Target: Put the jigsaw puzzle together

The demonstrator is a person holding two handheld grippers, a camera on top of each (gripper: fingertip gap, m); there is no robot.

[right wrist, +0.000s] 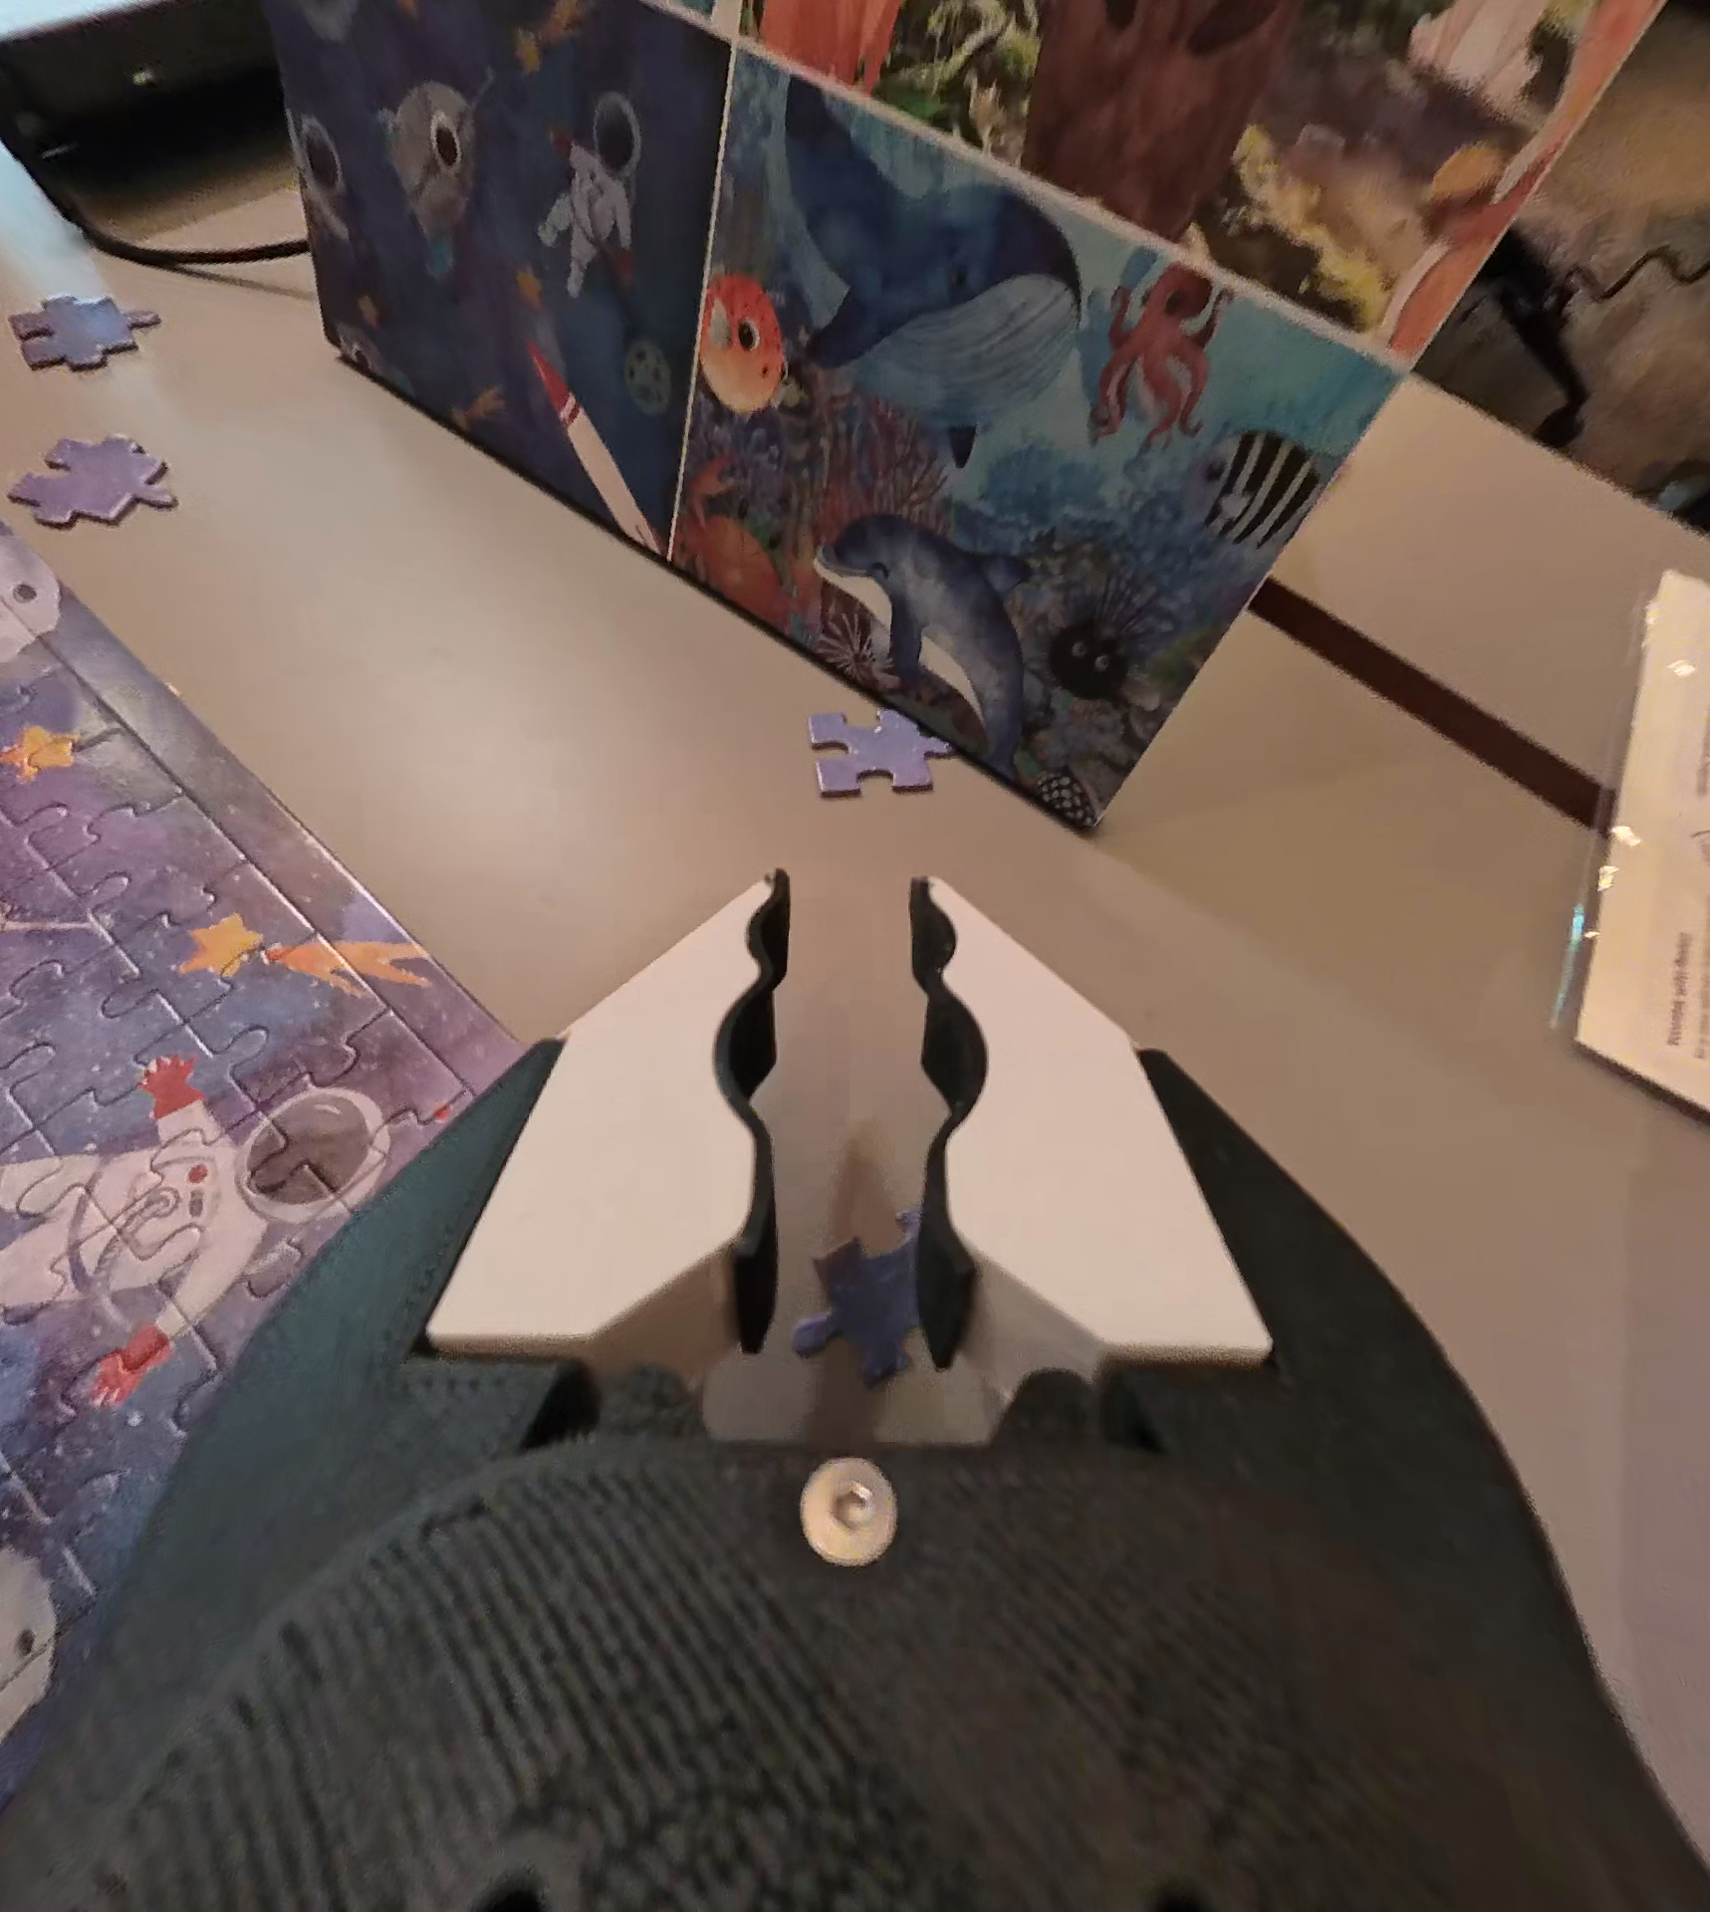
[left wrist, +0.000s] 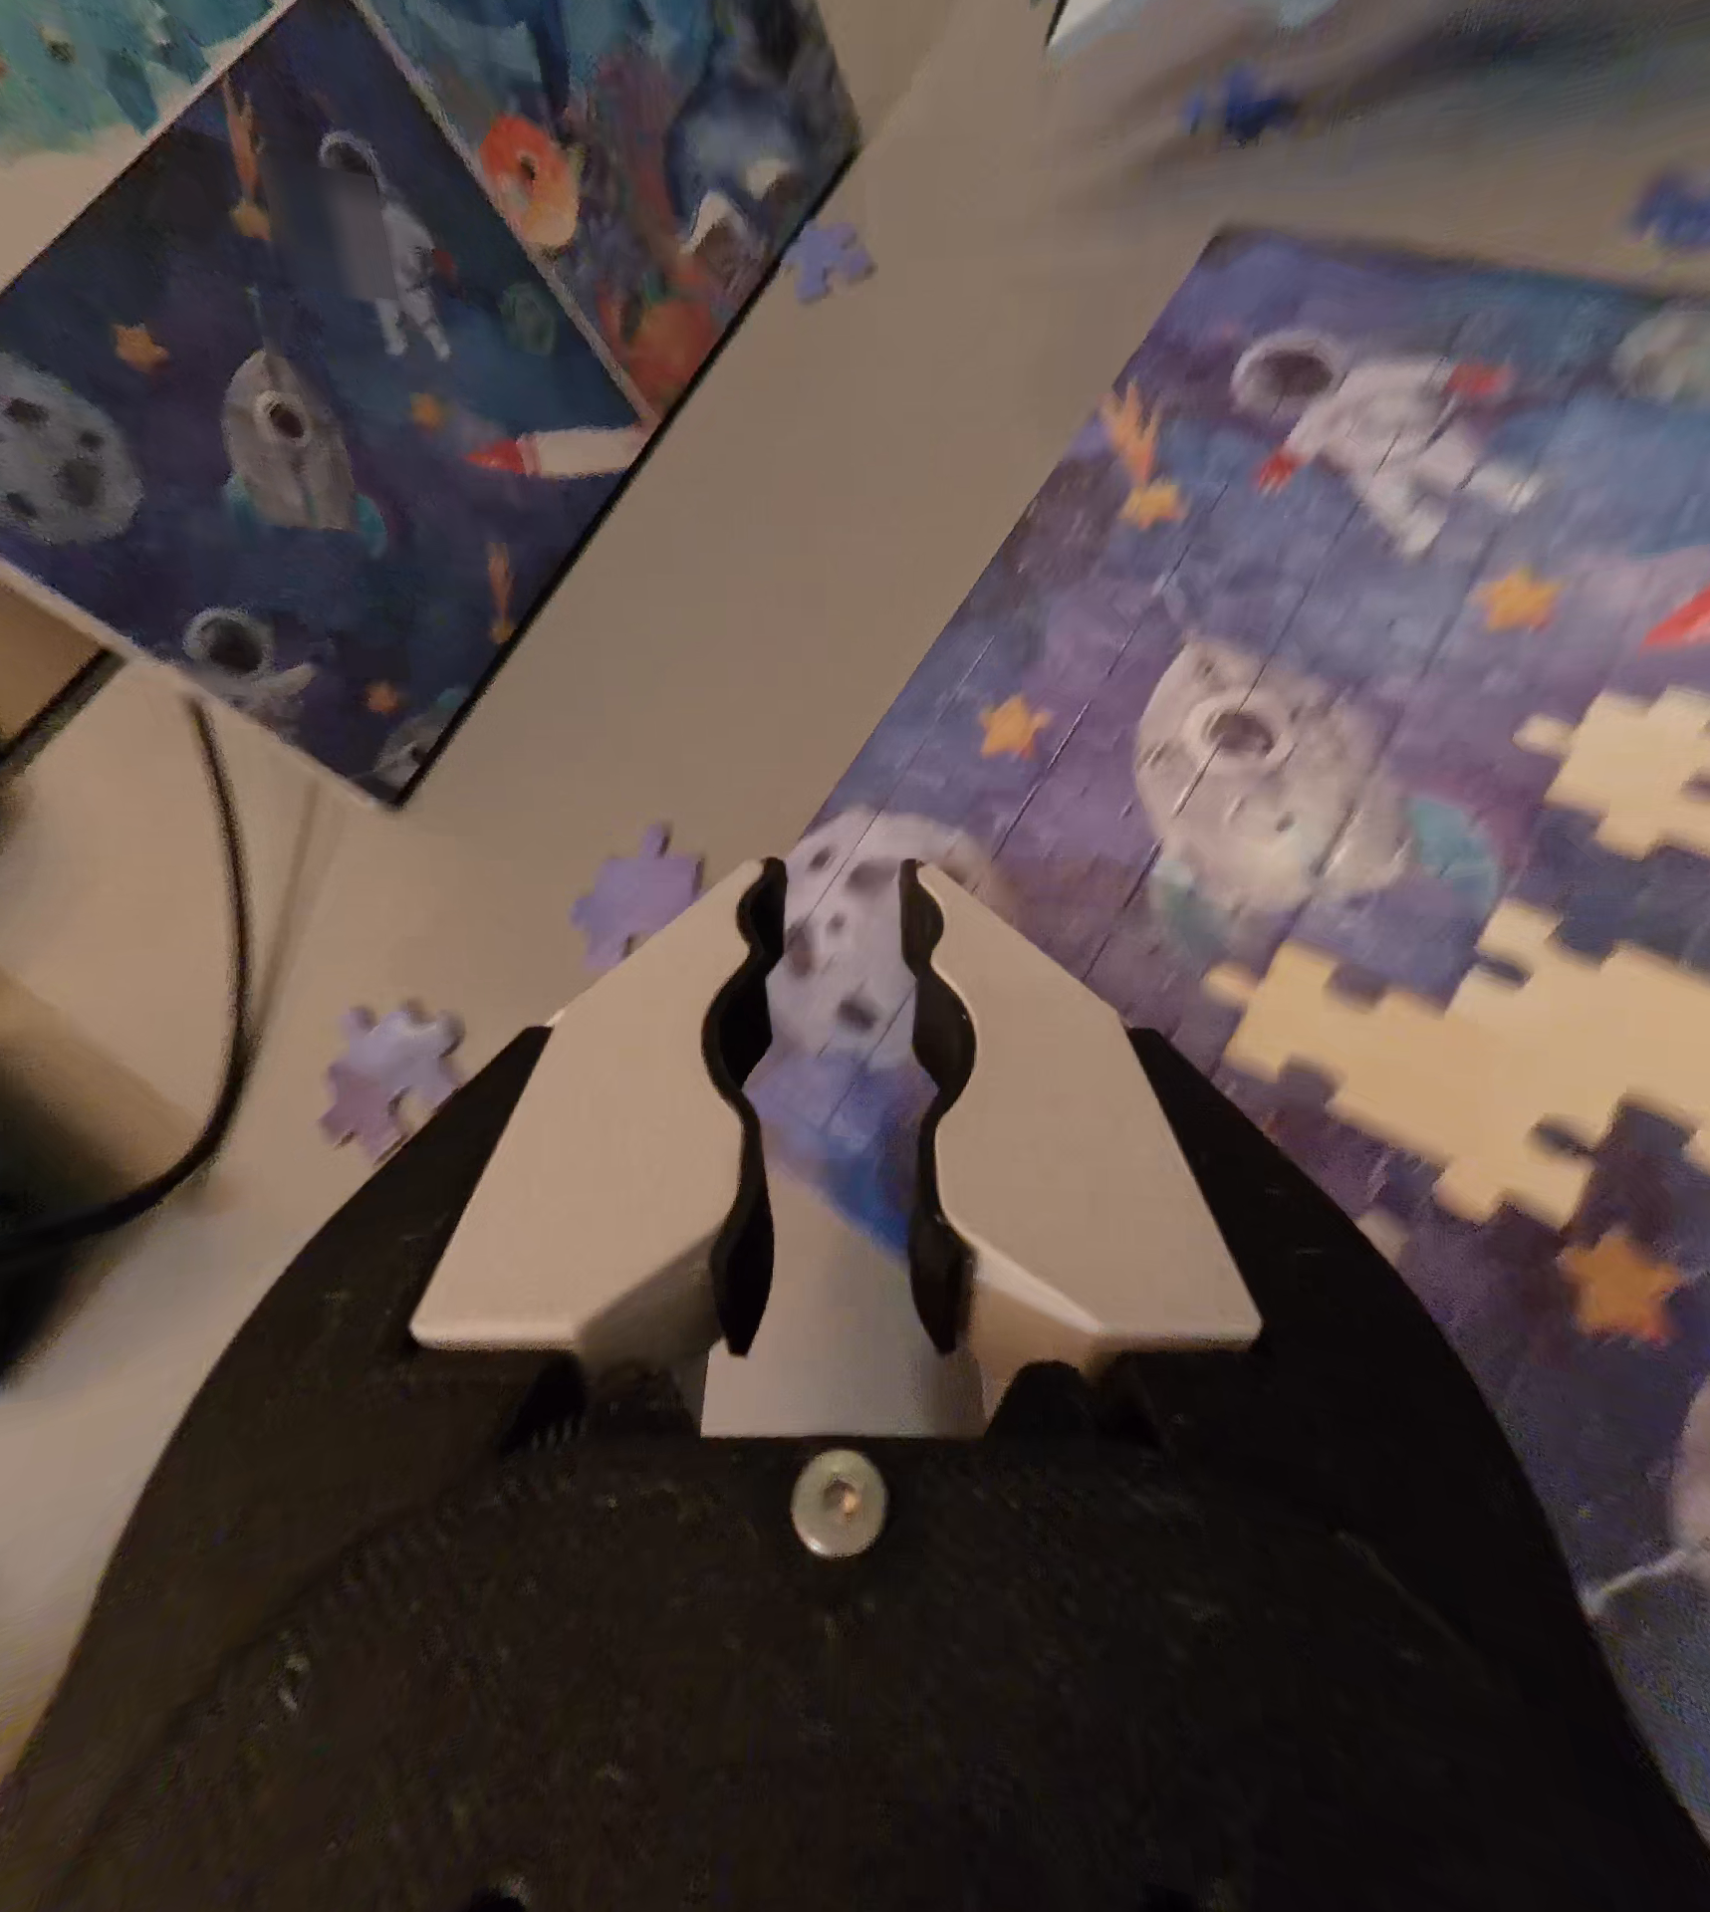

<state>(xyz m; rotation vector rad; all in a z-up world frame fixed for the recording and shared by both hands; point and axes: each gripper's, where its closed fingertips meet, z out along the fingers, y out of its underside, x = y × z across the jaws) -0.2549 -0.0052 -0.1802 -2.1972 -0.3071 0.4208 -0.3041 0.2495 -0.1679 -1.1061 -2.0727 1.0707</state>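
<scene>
R tongs (right wrist: 848, 890) apart, piece (right wrist: 866, 1306) between.

The left gripper (left wrist: 842, 879) fills the lower half of its frame: two pale grey wedge-shaped fingers (left wrist: 623, 1169) lined inside with wavy black pads (left wrist: 742, 1035); behind them a broad black body with a rough printed grain; one silver screw (left wrist: 838, 1502) at lower centre. The right gripper (right wrist: 848, 890) has the same build (its body reads dark teal-grey, ribbed in fine ridges); pale fingers (right wrist: 1088, 1169); a silver screw (right wrist: 848, 1525) at lower centre.
</scene>
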